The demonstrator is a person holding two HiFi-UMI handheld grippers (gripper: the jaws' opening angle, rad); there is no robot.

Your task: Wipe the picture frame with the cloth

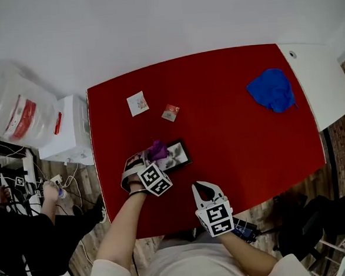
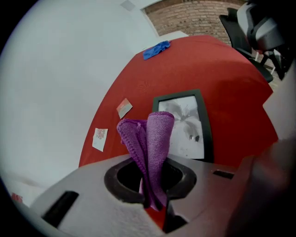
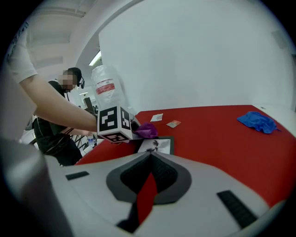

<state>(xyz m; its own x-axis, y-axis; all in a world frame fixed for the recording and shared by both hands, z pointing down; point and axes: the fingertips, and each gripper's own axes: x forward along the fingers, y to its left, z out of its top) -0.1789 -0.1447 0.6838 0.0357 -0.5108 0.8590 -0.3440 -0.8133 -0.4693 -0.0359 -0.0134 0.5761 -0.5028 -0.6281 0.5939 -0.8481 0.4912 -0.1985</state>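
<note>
Head and tool views of a frame-wiping task. The left tool (image 2: 155, 201) is clenched on a folded purple cloth (image 2: 152, 139), whose free end sticks out past the jaw tips. The picture frame (image 2: 185, 127) lies flat on the red bench (image 1: 237, 136), near the person's edge. In the head view the cloth sits at the frame's left end, over or just beside its rim; contact with the glass cannot be confirmed. The right tool (image 3: 145, 194) hovers near the bench's front edge, apart from the frame. Its jaws are drawn together at the tips and carry nothing. A blue cloth (image 1: 272, 90) lies crumpled at the far right corner, well apart from the work. Two small cards (image 1: 137, 103) rest beyond the frame.

Progress, as judged: the cloth is grasped and brought to the frame, so the approach is done. The glass shows no wiped and unwiped zones. The strokes across the glass and border probably remain, and nothing steadies the frame against sliding.
</note>
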